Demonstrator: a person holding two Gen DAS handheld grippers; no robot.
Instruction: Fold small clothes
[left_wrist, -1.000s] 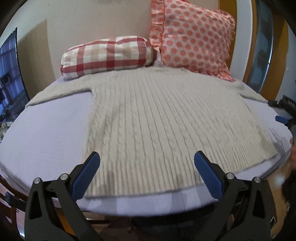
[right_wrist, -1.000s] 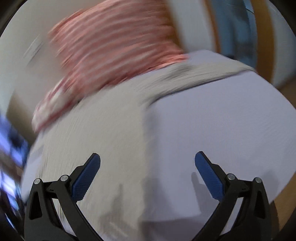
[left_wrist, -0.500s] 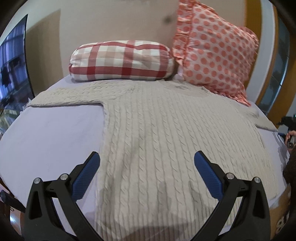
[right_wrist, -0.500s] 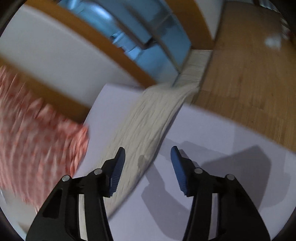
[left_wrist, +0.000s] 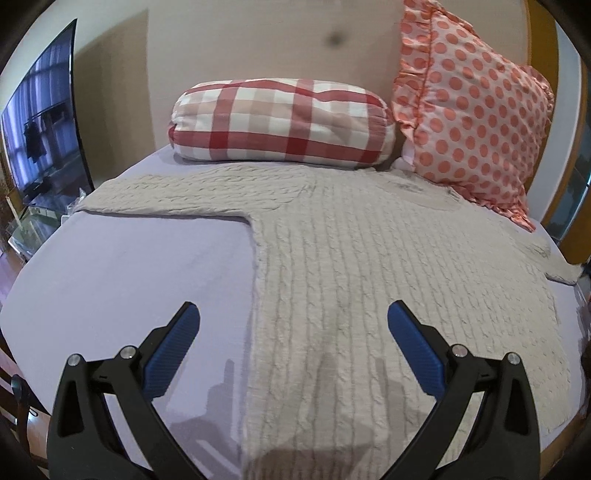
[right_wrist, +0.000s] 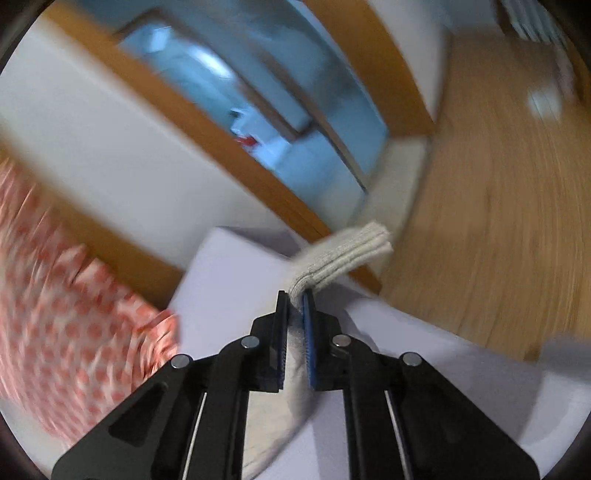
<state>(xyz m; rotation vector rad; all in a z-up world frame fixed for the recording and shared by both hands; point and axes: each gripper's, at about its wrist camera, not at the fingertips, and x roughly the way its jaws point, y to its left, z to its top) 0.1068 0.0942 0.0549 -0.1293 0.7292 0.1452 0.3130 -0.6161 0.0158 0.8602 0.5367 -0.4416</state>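
The right gripper is clamped on the sleeve cuff at the bed's door-side edge, and the sleeve's length runs back from it toward the sweater body. So the fold likely goes inward across that body. The left gripper, jaws wide and holding nothing, hovers over the sweater's hem. Beyond the sweater's collar lie 2 pillows, the plaid pillow and the dotted pillow, neither blocking the fold.

Cream cable-knit sweater flat on bed
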